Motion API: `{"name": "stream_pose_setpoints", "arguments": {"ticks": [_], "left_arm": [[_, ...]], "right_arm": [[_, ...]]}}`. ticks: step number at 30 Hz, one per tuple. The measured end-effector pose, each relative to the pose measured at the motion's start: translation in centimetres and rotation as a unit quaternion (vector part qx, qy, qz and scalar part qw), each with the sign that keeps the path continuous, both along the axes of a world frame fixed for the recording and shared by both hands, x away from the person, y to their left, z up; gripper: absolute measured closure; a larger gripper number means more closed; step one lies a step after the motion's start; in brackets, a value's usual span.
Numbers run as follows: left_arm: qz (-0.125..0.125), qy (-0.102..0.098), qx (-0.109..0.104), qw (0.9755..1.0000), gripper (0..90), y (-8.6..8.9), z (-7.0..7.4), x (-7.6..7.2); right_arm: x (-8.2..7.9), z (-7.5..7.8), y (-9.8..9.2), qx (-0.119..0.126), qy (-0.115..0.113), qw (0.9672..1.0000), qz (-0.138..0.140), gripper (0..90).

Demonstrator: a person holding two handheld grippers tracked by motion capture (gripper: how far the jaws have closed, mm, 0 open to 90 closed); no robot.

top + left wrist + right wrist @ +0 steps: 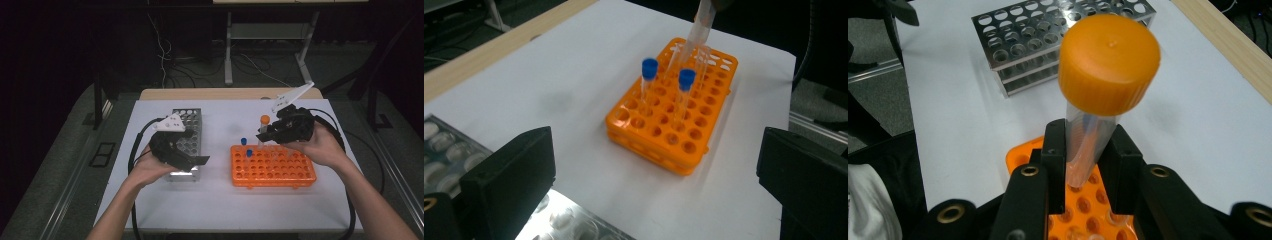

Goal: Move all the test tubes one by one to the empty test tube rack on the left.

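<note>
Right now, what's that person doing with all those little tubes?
The person's right gripper is clamped on a clear tube with an orange cap, held above the orange tube rack. Two blue-capped tubes stand in that rack. The left gripper is open with nothing between its jaws, over the metal rack.

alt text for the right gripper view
The right gripper clamps a clear tube with an orange cap between its black fingers, above an orange rack. A metal rack stands behind on the white table.

Overhead looks forward-down; tong cameras close; all share orange rack.
</note>
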State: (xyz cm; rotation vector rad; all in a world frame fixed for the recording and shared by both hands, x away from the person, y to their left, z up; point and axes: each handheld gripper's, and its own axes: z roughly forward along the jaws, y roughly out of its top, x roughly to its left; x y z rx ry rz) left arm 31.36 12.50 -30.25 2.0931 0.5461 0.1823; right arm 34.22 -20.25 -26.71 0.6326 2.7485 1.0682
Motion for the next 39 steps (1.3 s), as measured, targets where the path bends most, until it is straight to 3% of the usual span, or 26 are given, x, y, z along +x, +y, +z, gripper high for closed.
{"name": "stream_pose_setpoints", "arguments": {"ticks": [8,15,21,33,39], "left_arm": [[-0.016,-0.008,0.037,0.9992,1.6,-1.1,2.7,1.8],[-0.028,-0.006,0.060,0.9978,3.7,-1.4,4.1,3.0],[-0.048,-0.008,0.090,0.9947,8.3,-2.0,5.6,4.0],[-0.075,-0.007,0.103,0.9918,19.4,-2.6,6.8,5.3],[-0.097,0.000,0.121,0.9880,34.4,-2.8,6.5,5.7]], "right_arm": [[0.7,0.1,2.0,0.000,0.004,0.9999,0.016,73.8],[1.0,0.3,3.6,-0.001,0.002,0.9994,0.035,73.7],[1.5,0.1,6.0,-0.006,0.005,0.9984,0.057,73.8],[2.6,-1.0,9.9,-0.003,0.010,0.9964,0.084,73.8],[2.9,-1.9,11.7,-0.007,0.014,0.9951,0.097,73.7]]}}
